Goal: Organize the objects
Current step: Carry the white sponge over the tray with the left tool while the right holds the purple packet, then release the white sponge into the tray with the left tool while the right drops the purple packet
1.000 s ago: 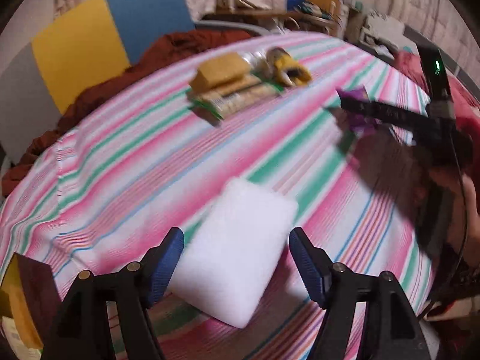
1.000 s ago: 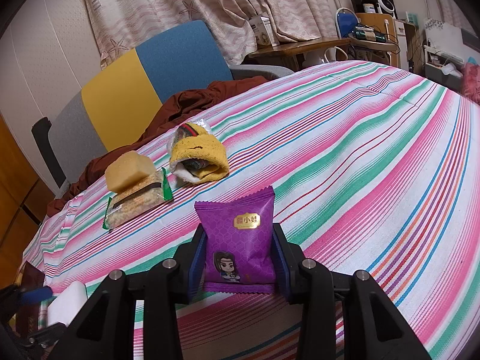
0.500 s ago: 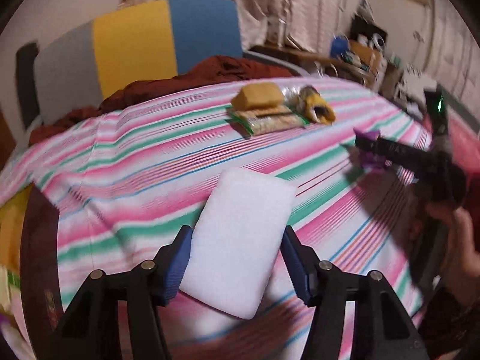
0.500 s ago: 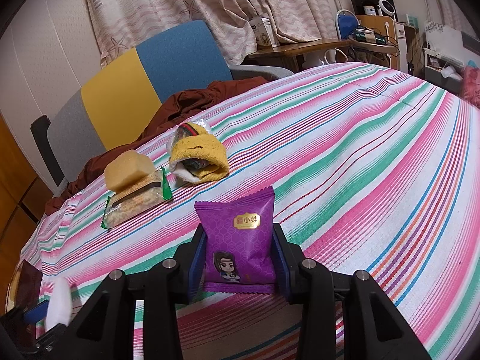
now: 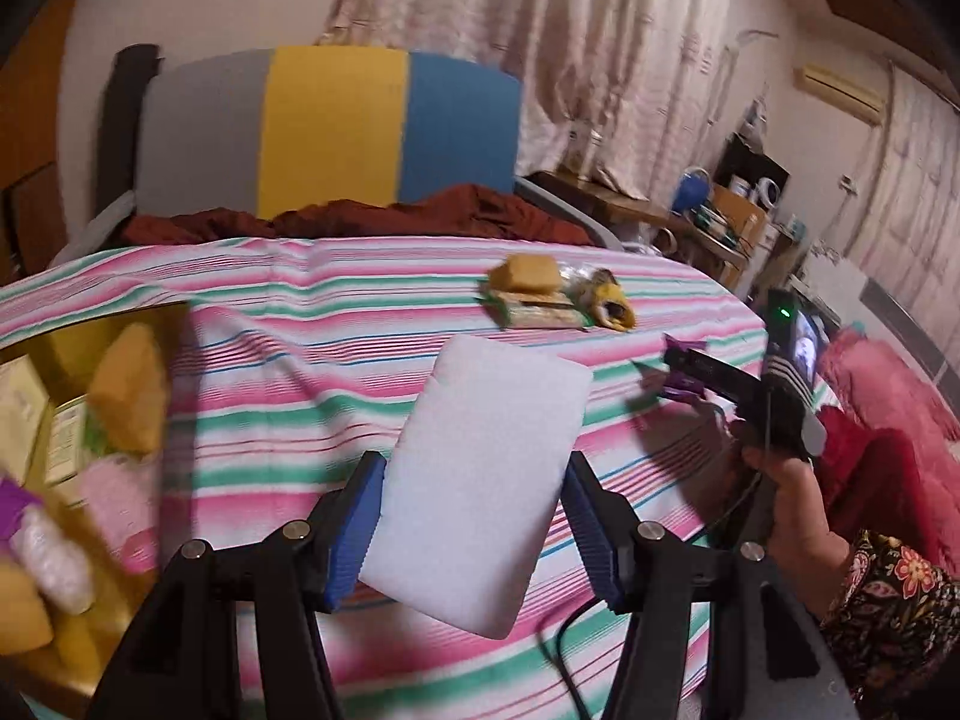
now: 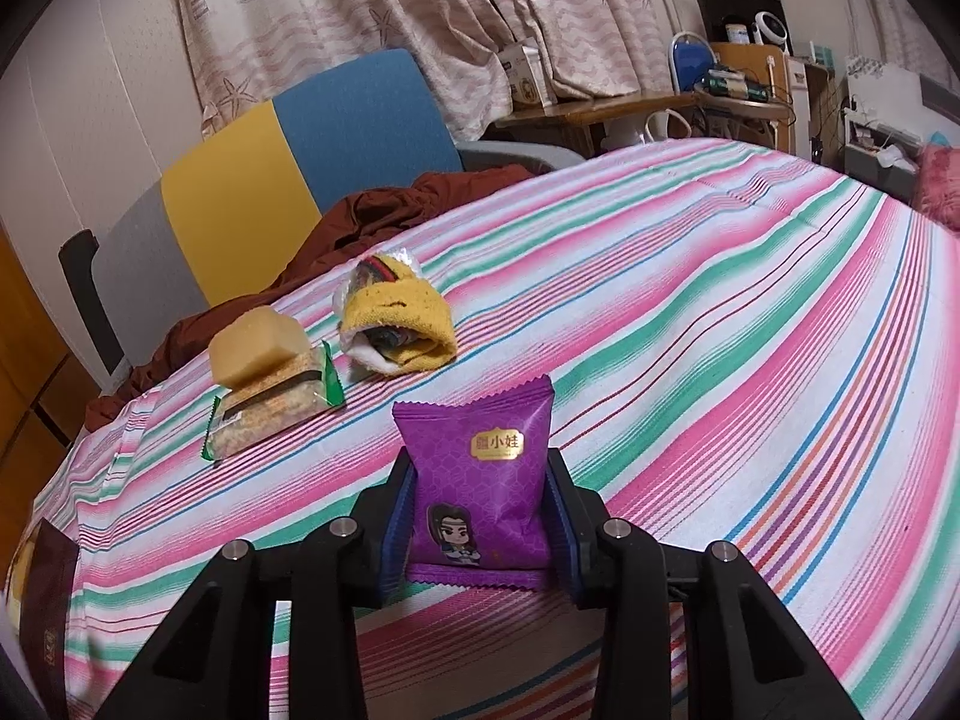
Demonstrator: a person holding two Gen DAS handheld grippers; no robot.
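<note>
1. Two items are in my grip. Left wrist view: my left gripper (image 5: 471, 531) is clamped on a white foam pad (image 5: 480, 480), lifted above the striped tablecloth (image 5: 288, 396). A box of unsorted snacks (image 5: 66, 420) sits at left.
2. Right wrist view: my right gripper (image 6: 479, 525) pinches a purple snack packet (image 6: 477, 480) upright over the cloth. A yellow cake (image 6: 261, 348), a green-edged cracker pack (image 6: 273, 411) and a yellow sock bundle (image 6: 396, 324) already sit grouped beyond it.

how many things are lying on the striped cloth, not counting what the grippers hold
3, in one cluster at the far side near the chair: a yellow sponge resting on a green-edged snack pack, and a yellow sock bundle just beside them. Others may lie out of view.
</note>
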